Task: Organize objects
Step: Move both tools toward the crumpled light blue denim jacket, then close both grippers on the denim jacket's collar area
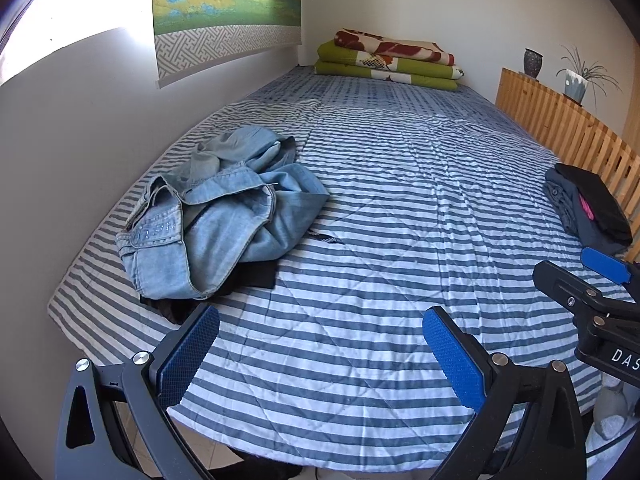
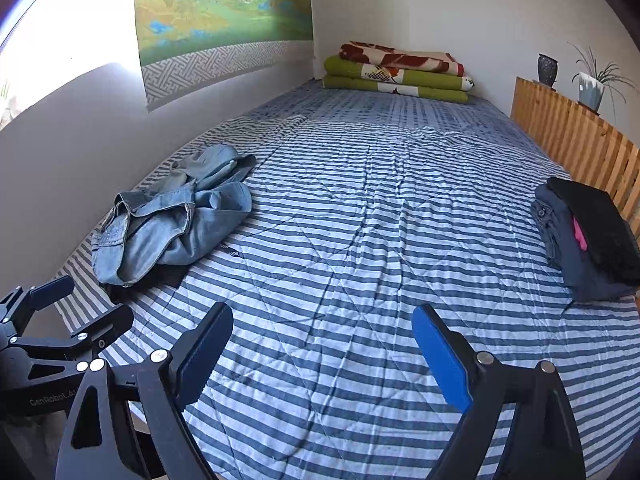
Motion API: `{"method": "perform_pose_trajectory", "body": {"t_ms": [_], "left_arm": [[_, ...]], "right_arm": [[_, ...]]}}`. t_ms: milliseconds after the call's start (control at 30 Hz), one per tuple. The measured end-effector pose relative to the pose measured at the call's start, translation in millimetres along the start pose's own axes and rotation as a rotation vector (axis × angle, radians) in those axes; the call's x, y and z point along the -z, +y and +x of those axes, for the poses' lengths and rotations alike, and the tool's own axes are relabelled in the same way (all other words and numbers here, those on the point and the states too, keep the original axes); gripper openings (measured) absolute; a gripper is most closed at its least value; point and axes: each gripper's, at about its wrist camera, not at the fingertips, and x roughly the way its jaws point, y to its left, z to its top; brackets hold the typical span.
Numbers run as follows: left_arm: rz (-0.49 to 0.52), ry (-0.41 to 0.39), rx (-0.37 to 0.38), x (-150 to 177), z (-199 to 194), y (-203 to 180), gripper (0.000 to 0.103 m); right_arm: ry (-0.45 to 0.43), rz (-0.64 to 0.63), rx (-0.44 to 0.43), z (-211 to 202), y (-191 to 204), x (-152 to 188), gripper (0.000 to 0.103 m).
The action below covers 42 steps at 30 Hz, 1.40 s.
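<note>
Above bed (image 1: 400, 184), hand-held grippers seemingly level.

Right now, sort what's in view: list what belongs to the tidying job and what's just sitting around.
Belongs to the job:
- crumpled denim clothes, heaped near the wall
- dark garment under that heap
- folded dark clothes pile by the wooden rail

Just there:
- folded blankets at the far end
- striped bedspread
- wall hanging
- dark vase
- potted plant
</note>
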Motion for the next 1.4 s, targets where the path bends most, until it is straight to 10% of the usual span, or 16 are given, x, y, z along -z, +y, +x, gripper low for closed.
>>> {"method": "perform_pose_trajectory", "body": {"t_ms": [733,1000,1300,1367,1400], "left_arm": [[-0.172,-0.008,-0.119,-11.1,36.7,111.3,0.103],[-0.285,0.008,-0.205,8.4,42.7,185.9,0.103],[-0.321,0.069,-0.206,20.9,66.2,212.1,0.099],[-0.326,0.079,-0.192,23.1,71.3,212.7,0.099],[-0.332,0.085,-0.178,22.6,74.7,211.4,0.099]], "right_arm": [[0.003,-0.198,-0.177,82.3,108.3,-81.1,0.089],[0.120,-0.336,-0.215,172.5,190.7,-97.1,0.089],[0.266,-0.189,-0.177,258.0,205.3,-104.7,0.087],[0.259,-0.182,-0.199,260.6,209.3,-110.8,0.063],[0.275,-0.187,-0.216,260.8,212.5,-112.9,0.034]]}}
